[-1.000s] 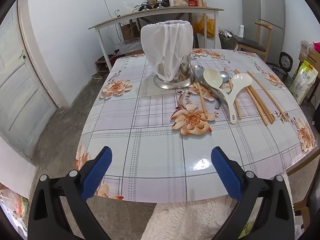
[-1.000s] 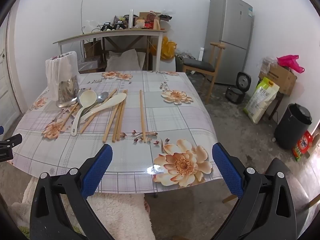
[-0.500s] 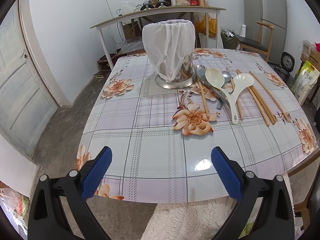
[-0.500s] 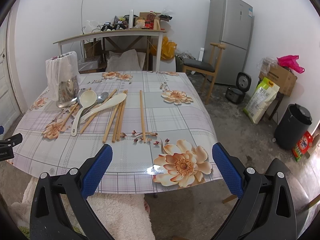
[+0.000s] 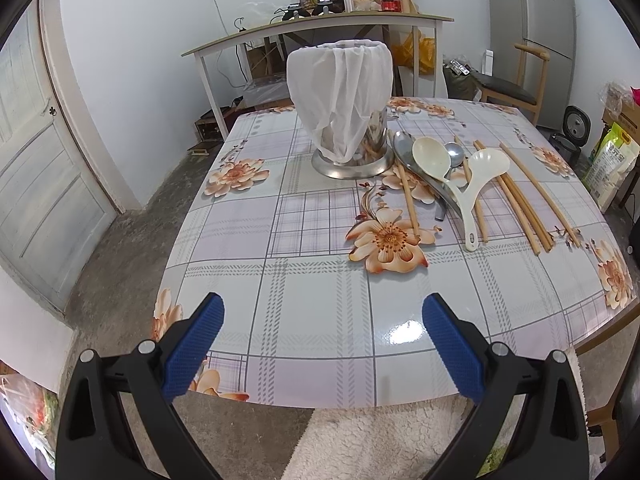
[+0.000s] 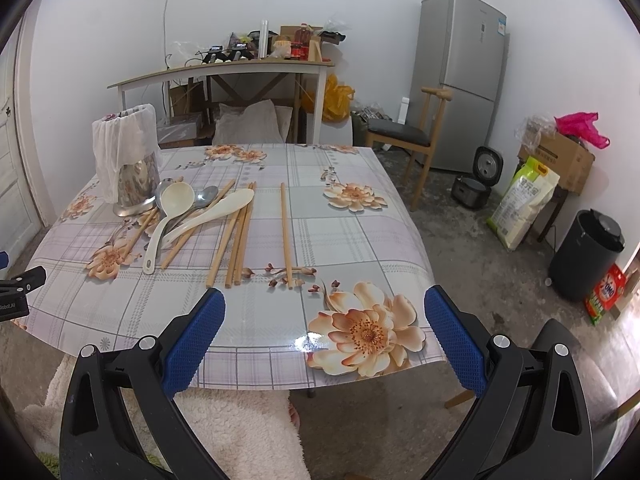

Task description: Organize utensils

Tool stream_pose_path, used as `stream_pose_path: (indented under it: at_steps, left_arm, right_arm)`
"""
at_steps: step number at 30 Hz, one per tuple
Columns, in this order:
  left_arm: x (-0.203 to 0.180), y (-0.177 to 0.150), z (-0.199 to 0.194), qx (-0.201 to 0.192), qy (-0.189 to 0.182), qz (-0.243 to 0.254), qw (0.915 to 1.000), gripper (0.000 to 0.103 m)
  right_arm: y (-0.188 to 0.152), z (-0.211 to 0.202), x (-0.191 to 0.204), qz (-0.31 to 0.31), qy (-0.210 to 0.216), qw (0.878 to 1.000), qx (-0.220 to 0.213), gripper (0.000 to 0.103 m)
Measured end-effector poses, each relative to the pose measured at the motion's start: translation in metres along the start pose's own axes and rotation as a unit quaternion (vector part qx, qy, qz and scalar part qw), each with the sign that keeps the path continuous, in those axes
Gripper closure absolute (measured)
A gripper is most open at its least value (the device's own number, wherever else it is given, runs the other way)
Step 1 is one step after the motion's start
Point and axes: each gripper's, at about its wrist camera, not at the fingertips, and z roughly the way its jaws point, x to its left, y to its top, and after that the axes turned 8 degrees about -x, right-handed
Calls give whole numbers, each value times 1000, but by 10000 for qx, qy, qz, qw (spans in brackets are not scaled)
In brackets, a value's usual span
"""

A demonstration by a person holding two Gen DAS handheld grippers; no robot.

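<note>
Left wrist view: cream plastic spoons (image 5: 460, 176), a steel spoon (image 5: 454, 155) and wooden chopsticks (image 5: 524, 204) lie scattered toward the flowered tabletop's (image 5: 304, 264) far right, beside a cloth-draped steel holder (image 5: 344, 120), well apart from both tongs. Left tongs (image 5: 323, 312) and right tongs (image 6: 325, 308) gape wide, empty, over the near edge.

Utensil holder (image 5: 347, 128) at table's (image 5: 304, 320) far side, spoons (image 5: 448, 172) right of it, chopsticks (image 5: 520, 196) further right
</note>
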Motion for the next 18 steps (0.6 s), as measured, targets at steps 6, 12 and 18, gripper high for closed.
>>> stream_pose_path:
  at_steps: [6,12,18]
  left_arm:
    - [1,0,0,3,-3,5,10000,6]
    - [2,1,0,8,-3,6,10000,6]
    - [3,1,1,10,-5,-2,10000,6]
  right_arm:
    - [1,0,1,1,1,10000,-1,8]
    - [1,-1,1,-2,1,10000,-3,8]
    - [0,-1,1,-4,-3,10000,-8,8]
